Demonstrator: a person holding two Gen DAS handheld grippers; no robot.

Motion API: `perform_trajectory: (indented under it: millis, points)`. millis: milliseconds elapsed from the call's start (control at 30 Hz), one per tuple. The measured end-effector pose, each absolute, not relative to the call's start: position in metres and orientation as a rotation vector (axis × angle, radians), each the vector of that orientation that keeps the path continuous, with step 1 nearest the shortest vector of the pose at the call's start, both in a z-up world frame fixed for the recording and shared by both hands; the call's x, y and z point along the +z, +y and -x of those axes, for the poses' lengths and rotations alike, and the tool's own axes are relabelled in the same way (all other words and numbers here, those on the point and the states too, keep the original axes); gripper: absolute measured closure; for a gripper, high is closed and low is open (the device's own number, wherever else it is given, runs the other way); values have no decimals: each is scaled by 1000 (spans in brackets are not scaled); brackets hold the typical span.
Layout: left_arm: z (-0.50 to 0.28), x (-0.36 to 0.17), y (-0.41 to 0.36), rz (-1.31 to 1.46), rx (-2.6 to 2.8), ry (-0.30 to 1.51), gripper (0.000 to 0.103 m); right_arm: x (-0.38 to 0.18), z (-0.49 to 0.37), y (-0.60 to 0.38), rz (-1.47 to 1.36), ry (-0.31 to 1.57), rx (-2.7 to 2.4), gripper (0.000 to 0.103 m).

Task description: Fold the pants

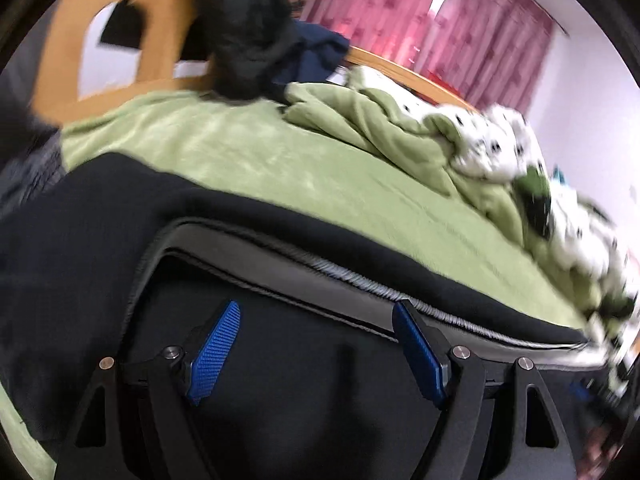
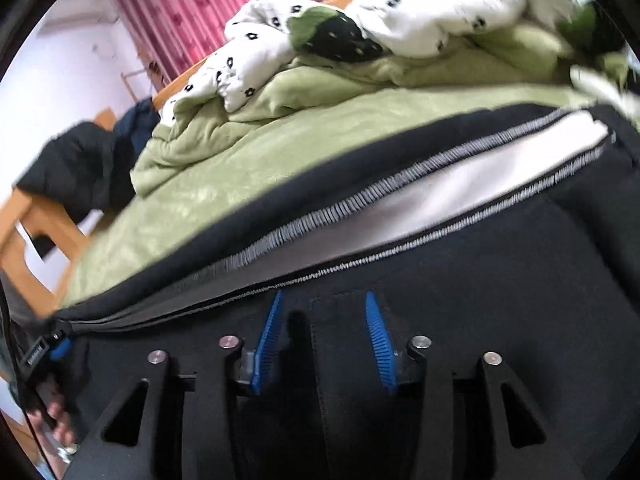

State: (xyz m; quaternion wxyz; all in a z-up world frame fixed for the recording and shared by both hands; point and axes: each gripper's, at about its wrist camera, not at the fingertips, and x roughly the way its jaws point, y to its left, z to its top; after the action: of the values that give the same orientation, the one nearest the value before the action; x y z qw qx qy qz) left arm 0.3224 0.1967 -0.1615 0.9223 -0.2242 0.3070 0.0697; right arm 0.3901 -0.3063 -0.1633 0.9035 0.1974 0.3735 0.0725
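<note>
Lying flat on the bed, the black pants spread across the near part of the green cover, waistband edge turned toward the far side. That open waist, with its grey zigzag stitching and pale inner lining, runs crosswise in both wrist views, so the garment's waist line sits square to the direction each tool points.

Left gripper: jaws spread wide, hovering over the black cloth just short of the waistband, nothing visibly between them.

Right gripper: jaws part-way apart, narrower than the left. A vertical seam or fold of the pants stands between them; whether the pads press it cannot be told, though a gap shows on each side.

Judgement: both tools sit about equally near the waistband, one toward each end, and the band lies directly ahead of both.

Beyond: a crumpled green and white spotted duvet, pink curtains.
</note>
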Motion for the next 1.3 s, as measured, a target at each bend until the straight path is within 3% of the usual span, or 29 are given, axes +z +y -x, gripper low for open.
perform_trajectory:
  millis: [267,333,533,700,967,1200,1267,1300]
  points:
    - [-292,-181,219,702,14,684,25,-142,-349,-303,-323,702,79,51]
    - [-271,-182,216,714,-1,692,25,-141,-323,-303,-312,701,71,46]
    - [-187,-183,206,630,-1,747,25,-145,-237,-324,-296,771,65,45]
    - [-164,-194,220,704,-10,785,25,-157,-195,-360,-379,819,42,37]
    - [-212,-207,242,824,74,747,21,-190,-228,-410,-735,823,45,36]
    - [-252,-203,243,787,132,726,22,-194,-298,-416,-772,792,27,36]
    - [-259,-203,244,770,154,729,33,-195,-312,-418,-763,786,-3,51]
    - [-260,-203,244,743,204,740,62,-198,-320,-420,-754,793,-36,80]
